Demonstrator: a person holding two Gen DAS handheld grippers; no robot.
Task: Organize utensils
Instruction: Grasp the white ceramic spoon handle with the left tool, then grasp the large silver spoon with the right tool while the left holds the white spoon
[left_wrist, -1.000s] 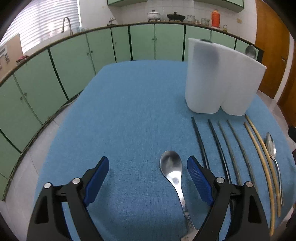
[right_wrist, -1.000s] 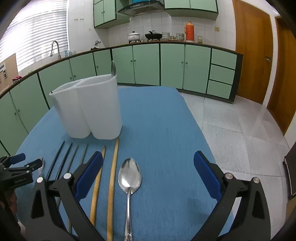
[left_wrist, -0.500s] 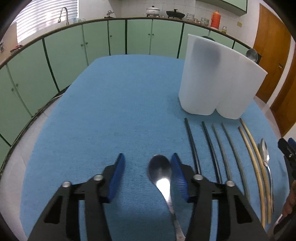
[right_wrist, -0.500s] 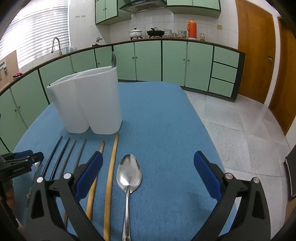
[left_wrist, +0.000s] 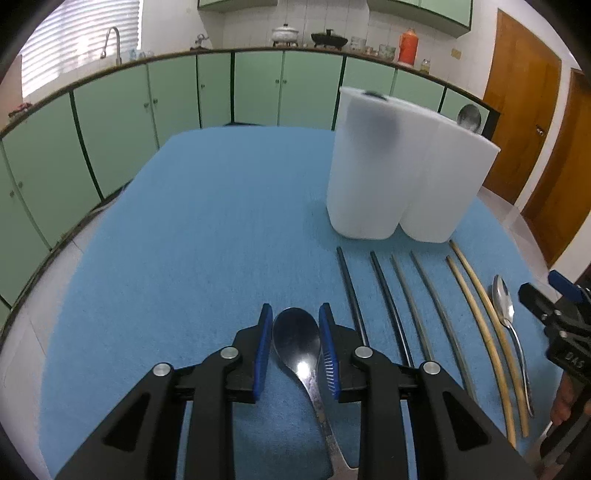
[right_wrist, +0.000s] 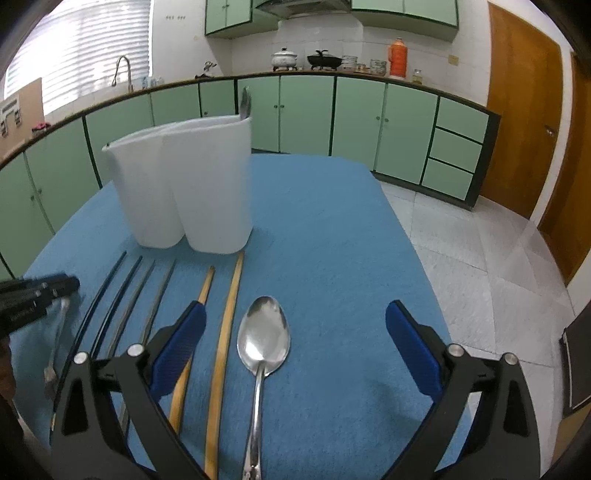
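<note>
- My left tool (left_wrist: 292, 343) sits near the desk's (left_wrist: 192, 236) near edge, its jaws closing around the bowl of the left spoon (left_wrist: 297, 345). The blue pads flank the bowl closely; I cannot tell if they press it yet, so I would not call it gripped.
- That spoon lies flat on the blue cloth, handle running back under the tool, at the left end of the row of utensils.
- To its right lie the black chopsticks (left_wrist: 384, 295), the grey chopsticks (left_wrist: 428, 295) and the wooden chopsticks (left_wrist: 476, 299), all side by side, tips towards the white holder (left_wrist: 399, 173).
- The holder stands upright towards the far right of the desk, two compartments joined; a spoon bowl shows above the rim of the right one.
- My right tool (right_wrist: 295, 338) hovers over the right spoon (right_wrist: 263, 338), jaws spread wide and closing; the left pad overlaps a wooden chopstick, the right pad is well clear of the spoon.
- Step in hand, as I judge it: picking up both spoons.
- Next calls for a firm pinch on the left, then lifting towards the holder; on the right, centring so only the spoon is caught.
</note>
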